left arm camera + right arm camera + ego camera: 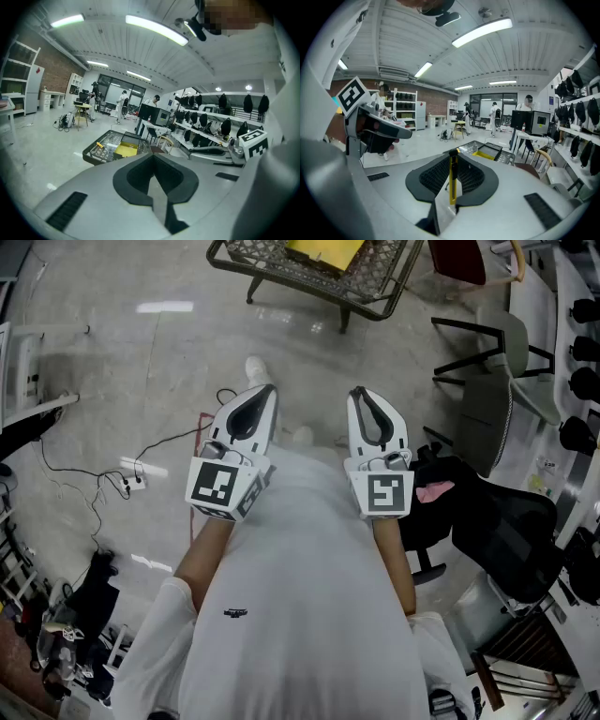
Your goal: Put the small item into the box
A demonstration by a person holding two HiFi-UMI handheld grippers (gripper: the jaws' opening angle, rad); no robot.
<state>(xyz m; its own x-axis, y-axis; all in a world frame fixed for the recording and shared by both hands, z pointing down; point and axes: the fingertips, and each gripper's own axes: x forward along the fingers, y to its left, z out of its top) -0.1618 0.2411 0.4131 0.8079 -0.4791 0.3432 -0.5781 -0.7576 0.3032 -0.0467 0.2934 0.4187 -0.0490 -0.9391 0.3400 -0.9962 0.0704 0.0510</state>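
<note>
**A:** Starting on the L. What's the left one doing?

**B:** The white left gripper [262,395] w/ black pads is hovering at chest height. Its pads are pressing together on nothing, so it's idling. The black wire-mesh basket [281,273] on legs is standing ahead of it, a bit to its R in the head view.

**A:** And the small item?

**B:** It's riding in the white right gripper [361,395]. The jaws are pinching a slim yellow plastic stick w/ a black tip [452,180]. In the right gripper view its long axis is running up-down, and the black end is poking just above the jaw tips.

**A:** Where's the box relative to the basket?

**B:** The flat yellow box [323,251] is sitting inside the basket, looks like toward the middle. The basket is well apart from both grippers and straight ahead.

**A:** So which arm is going?

**B:** The R one, I'm guessing, since it's already carrying the stick. From its own view the basket [485,152] is lying ahead and slightly R of the jaw line. The move is probably calling for reaching fwd and down over the basket rim, then tipping the stick into the box.
</note>
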